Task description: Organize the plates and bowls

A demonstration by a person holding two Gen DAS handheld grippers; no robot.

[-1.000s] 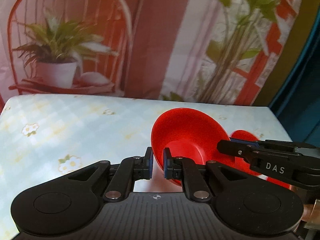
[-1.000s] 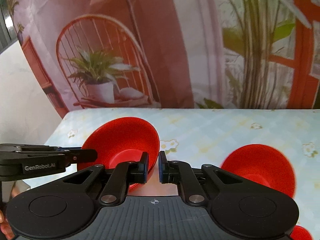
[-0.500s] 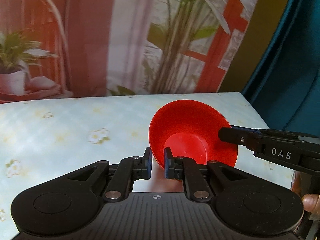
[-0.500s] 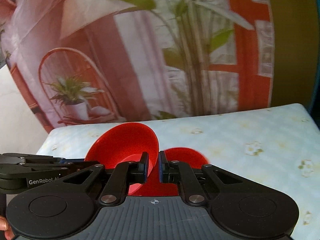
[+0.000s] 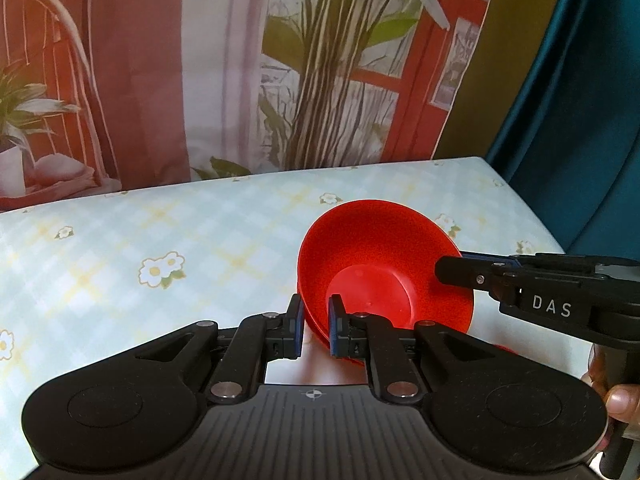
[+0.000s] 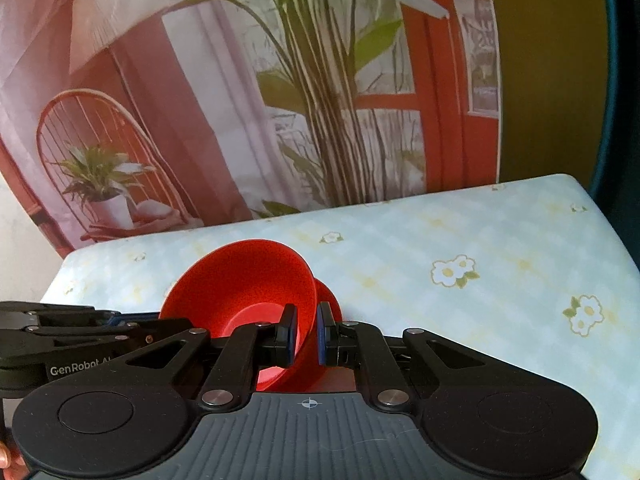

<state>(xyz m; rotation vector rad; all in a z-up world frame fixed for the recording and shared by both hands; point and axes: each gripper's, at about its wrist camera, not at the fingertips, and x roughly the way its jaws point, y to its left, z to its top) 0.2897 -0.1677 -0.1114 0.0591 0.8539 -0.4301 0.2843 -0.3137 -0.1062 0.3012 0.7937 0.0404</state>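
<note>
Red bowl [image 5: 384, 268] held tilted above floral tablecloth [image 5: 160, 240]; left gripper [image 5: 314, 330] clamped on rim at 7 o'clock, right gripper [image 6: 307, 334] at 4 o'clock. Probably light, stiff, slippery plastic; best pinched at rim.

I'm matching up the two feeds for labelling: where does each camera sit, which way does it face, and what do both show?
Left wrist: sits on the left gripper, looks forward and down across the flowered tablecloth toward the printed backdrop; its own fingers pinch the red bowl, and the right gripper reaches in from the right with a fingertip of the person showing.
Right wrist: sits on the right gripper, faces the same way; the left gripper enters from the left.
Shared: bowl, both grippers, tablecloth, backdrop.
</note>
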